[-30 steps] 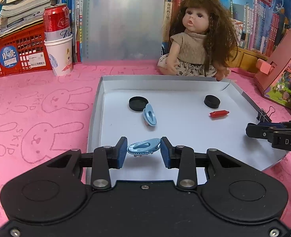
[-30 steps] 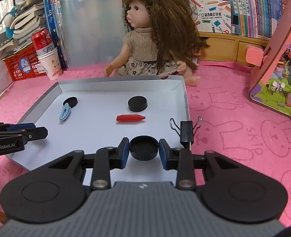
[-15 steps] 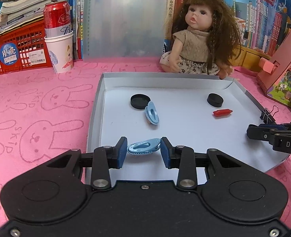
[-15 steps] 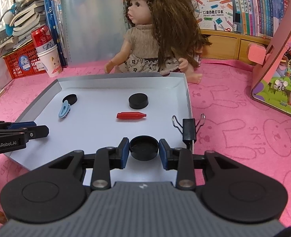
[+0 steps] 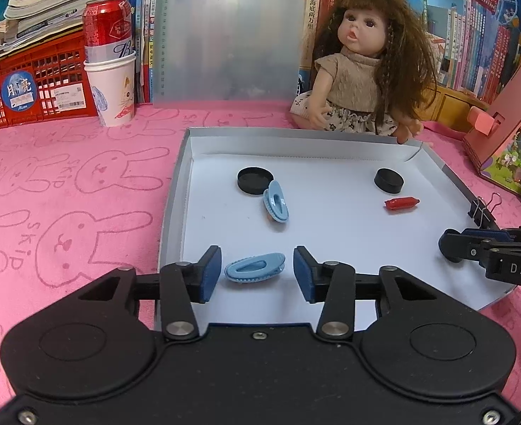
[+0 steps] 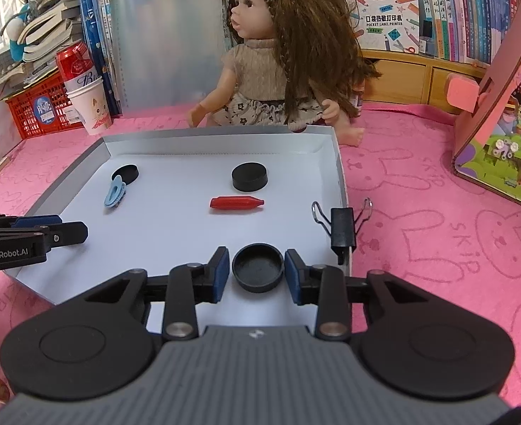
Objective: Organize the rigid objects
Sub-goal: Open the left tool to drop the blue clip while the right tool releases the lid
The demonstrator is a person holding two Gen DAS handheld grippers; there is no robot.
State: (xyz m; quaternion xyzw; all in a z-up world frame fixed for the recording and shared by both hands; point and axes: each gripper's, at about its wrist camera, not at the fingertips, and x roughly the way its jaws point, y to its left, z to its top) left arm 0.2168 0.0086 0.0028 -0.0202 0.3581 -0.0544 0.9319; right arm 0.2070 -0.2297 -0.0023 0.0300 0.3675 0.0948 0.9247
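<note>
A white tray (image 5: 331, 233) lies on the pink cloth. My left gripper (image 5: 257, 270) is open around a blue hair clip (image 5: 254, 266) that lies on the tray's near left part, with gaps on both sides. My right gripper (image 6: 258, 273) is open around a black cap (image 6: 258, 266) at the tray's near right, with narrow gaps. Also on the tray lie a second blue clip (image 5: 276, 205), a black cap (image 5: 255, 180), a black puck (image 5: 389, 180) and a red piece (image 5: 401, 203). The right gripper (image 5: 451, 246) shows in the left wrist view.
A black binder clip (image 6: 343, 226) sits on the tray's right edge. A doll (image 5: 359, 67) sits behind the tray. A paper cup with a red can (image 5: 110, 71) and a red crate (image 5: 30, 88) stand at the back left. A pink toy house (image 5: 508, 134) stands right.
Both grippers have opened: the left let go of the blue hair clip, the right let go of the black cap. Both objects now rest on the tray.
</note>
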